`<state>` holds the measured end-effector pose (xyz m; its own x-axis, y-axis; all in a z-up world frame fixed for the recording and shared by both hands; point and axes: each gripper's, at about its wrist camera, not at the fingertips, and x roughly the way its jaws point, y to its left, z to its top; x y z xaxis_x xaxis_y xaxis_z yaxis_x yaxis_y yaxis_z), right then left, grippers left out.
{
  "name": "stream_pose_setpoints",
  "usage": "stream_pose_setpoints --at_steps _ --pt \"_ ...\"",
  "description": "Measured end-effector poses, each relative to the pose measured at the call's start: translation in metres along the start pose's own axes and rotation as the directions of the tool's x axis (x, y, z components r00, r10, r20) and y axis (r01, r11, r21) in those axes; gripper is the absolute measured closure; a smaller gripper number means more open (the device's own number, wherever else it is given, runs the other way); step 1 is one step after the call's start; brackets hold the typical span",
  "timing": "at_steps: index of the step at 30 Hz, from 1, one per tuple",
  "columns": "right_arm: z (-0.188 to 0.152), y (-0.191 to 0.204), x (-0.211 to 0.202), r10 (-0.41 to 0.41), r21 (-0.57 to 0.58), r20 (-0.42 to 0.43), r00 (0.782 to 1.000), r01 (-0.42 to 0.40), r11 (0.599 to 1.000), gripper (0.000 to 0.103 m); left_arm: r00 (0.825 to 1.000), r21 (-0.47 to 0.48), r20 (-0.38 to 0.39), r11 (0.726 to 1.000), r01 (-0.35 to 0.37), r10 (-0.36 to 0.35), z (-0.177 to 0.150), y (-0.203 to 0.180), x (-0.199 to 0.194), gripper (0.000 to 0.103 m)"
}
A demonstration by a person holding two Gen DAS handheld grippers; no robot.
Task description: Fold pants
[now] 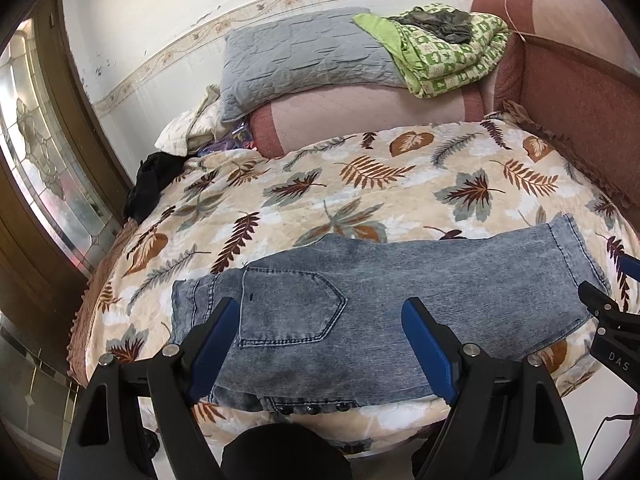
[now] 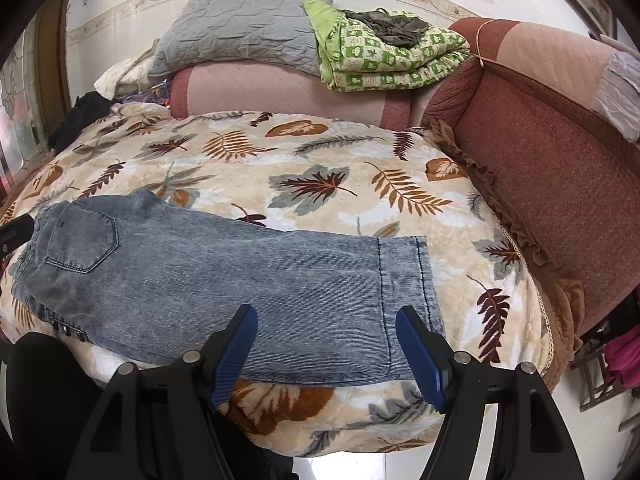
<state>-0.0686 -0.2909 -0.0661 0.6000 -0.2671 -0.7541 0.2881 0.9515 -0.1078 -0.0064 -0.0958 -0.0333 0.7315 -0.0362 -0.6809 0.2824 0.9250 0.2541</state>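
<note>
Faded blue denim pants (image 1: 380,300) (image 2: 240,272) lie flat along the near edge of the bed, folded lengthwise. Their back pocket (image 1: 288,308) faces up. The waist end is at the left and the leg hem (image 2: 404,276) at the right. My left gripper (image 1: 320,306) hovers open over the pocket and waist area, nothing between its blue pads. My right gripper (image 2: 326,314) stands open over the lower leg beside the hem, also holding nothing. It shows at the right edge of the left wrist view (image 1: 608,276).
The bed wears a cream leaf-print blanket (image 1: 360,184) (image 2: 320,152). A grey pillow (image 1: 300,52) and a green quilt (image 1: 448,52) are stacked at the back. A red-brown padded side (image 2: 540,160) is on the right, black cloth (image 1: 152,184) and a glass door (image 1: 40,160) on the left.
</note>
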Motion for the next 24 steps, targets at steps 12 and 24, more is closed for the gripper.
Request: stream_pose_setpoints --at_steps 12,24 --pt "-0.001 -0.018 0.005 0.001 0.036 0.008 1.000 -0.001 0.999 0.028 1.000 0.055 0.006 0.998 0.005 -0.005 0.009 -0.023 -0.001 0.019" --pt "0.000 -0.016 0.008 -0.006 0.026 0.002 1.000 0.006 1.000 0.028 1.000 0.048 0.018 0.999 0.018 -0.019 0.008 -0.019 -0.001 0.019"
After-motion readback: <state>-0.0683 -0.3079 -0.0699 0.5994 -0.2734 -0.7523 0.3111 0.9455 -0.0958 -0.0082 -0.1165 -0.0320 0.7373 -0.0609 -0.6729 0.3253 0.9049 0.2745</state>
